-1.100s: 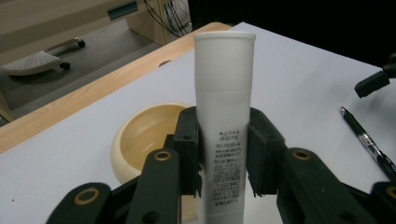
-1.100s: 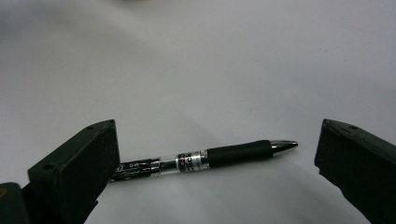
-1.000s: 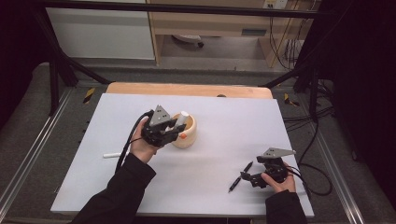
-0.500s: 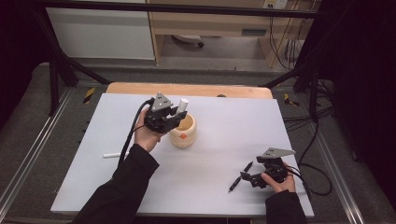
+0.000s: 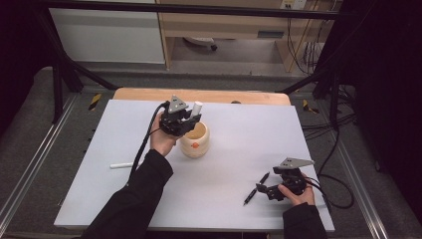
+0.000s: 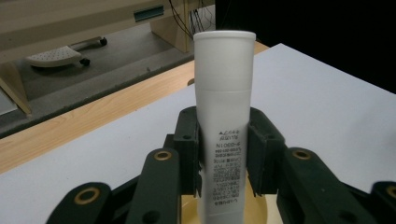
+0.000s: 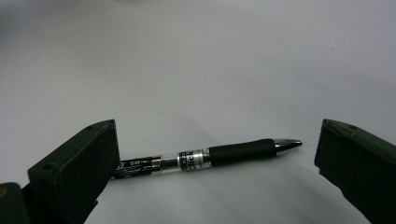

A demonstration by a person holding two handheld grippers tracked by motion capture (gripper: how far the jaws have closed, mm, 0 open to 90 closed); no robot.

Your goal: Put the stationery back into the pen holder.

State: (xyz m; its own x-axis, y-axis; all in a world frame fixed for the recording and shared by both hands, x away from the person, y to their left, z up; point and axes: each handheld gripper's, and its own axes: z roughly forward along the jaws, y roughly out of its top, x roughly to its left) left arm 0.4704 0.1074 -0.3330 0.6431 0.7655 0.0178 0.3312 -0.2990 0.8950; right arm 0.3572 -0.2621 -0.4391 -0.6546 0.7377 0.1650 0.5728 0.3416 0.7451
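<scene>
We see the left hand-held gripper (image 5: 185, 121) clamping a white tube (image 6: 224, 121) upright above the tan cup (image 5: 195, 141), the tube's lower end cut off from sight. On the near right of the surface (image 5: 239, 129), the right hand-held gripper (image 5: 268, 189) spreads wide around a black pen (image 7: 205, 156), one pen end hidden behind a jaw.

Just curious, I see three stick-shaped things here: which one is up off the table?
The white tube, clamped in the left gripper above the cup. The black pen and the white stick both lie flat on the table.
</scene>
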